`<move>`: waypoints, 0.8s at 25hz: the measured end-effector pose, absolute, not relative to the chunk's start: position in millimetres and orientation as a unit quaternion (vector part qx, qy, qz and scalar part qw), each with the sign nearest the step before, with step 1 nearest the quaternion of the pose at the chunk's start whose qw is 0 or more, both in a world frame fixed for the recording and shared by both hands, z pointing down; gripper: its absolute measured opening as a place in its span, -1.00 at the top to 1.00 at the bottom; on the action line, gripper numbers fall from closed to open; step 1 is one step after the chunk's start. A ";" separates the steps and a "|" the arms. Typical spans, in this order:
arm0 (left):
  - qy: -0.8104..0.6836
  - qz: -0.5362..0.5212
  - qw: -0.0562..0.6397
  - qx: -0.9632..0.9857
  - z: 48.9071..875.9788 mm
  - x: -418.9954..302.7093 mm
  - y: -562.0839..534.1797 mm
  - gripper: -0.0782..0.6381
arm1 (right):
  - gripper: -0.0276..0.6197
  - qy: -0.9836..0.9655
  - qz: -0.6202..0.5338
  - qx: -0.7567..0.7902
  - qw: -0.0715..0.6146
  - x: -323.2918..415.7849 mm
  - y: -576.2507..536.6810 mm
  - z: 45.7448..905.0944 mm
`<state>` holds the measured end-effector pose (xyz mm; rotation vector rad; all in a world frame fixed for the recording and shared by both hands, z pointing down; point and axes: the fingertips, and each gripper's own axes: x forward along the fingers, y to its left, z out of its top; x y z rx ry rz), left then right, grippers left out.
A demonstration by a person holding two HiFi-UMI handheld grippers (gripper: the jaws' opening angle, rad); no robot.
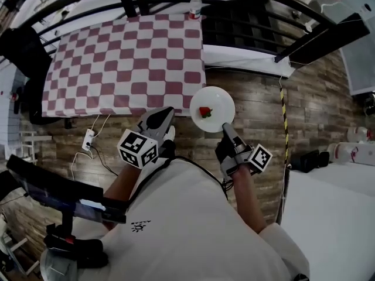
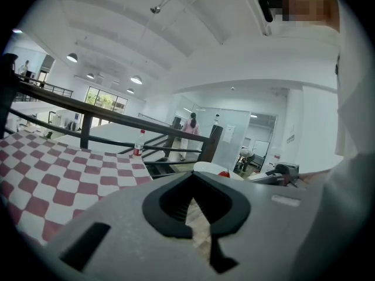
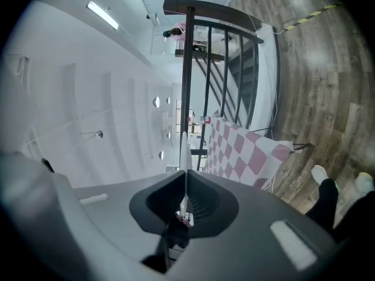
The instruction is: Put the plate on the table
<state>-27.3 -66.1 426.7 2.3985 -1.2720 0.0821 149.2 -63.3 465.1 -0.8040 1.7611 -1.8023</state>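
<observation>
A white plate (image 1: 212,105) carrying a small red piece of food (image 1: 205,112) hangs over the wooden floor, just off the near right corner of the table with the red-and-white checked cloth (image 1: 126,63). My right gripper (image 1: 225,127) is shut on the plate's near rim. In the right gripper view the plate (image 3: 185,148) shows edge-on, pinched between the jaws of the right gripper (image 3: 186,171). To the plate's left, my left gripper (image 1: 167,113) is shut and holds nothing. In the left gripper view the plate (image 2: 206,168) shows just beyond the left gripper (image 2: 192,177).
A plastic bottle (image 1: 195,6) stands at the table's far edge, against a black railing (image 1: 252,22). A power strip (image 1: 89,139) with cables lies on the floor below the cloth. Yellow-black tape (image 1: 286,122) runs along the floor at right, beside a white surface (image 1: 334,215).
</observation>
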 end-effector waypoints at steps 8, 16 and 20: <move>-0.432 0.039 0.209 0.876 428.9 -63.4 -144.9 0.78 | 0.87 0.636 -0.652 -0.312 0.269 115.5 -129.3 461.3; -0.404 0.050 0.208 0.889 436.9 -88.9 -202.6 0.78 | 0.87 0.628 -0.641 -0.330 0.291 91.1 -181.4 464.4; -0.395 0.053 0.209 0.893 441.1 -101.5 -222.8 0.78 | 0.87 0.629 -0.636 -0.334 0.298 81.2 -202.2 467.1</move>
